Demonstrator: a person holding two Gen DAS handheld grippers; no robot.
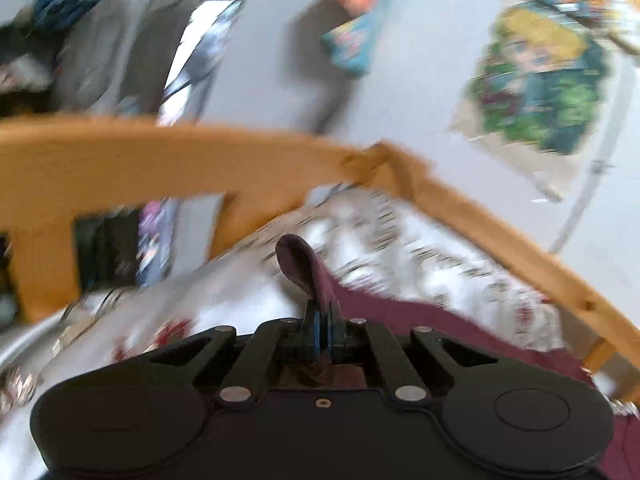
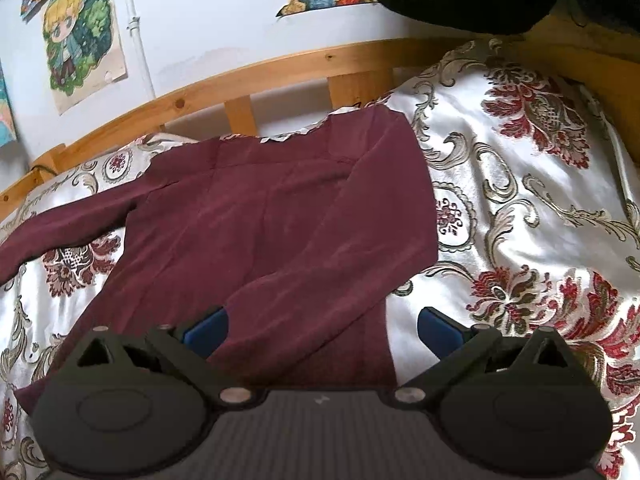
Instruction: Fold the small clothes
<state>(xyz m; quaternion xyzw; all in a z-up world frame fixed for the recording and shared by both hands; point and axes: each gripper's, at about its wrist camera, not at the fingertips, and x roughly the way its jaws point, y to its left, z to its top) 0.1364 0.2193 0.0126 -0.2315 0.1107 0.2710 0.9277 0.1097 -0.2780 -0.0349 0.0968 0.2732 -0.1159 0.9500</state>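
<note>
On the bed's patterned cover (image 2: 520,208) lies your maroon shirt (image 2: 280,220), right sleeve folded across. Your left tongs (image 1: 322,320) pinch its other sleeve, lifted clear, likely for folding inward; your right tongs (image 2: 322,330) hover wide apart, holding nothing.

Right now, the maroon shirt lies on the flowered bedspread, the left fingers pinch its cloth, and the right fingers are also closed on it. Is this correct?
Not quite. The right gripper is open above the maroon shirt, gripping nothing, as the right wrist view shows. The rest holds: the left gripper pinches its cloth on the flowered bedspread.
</note>
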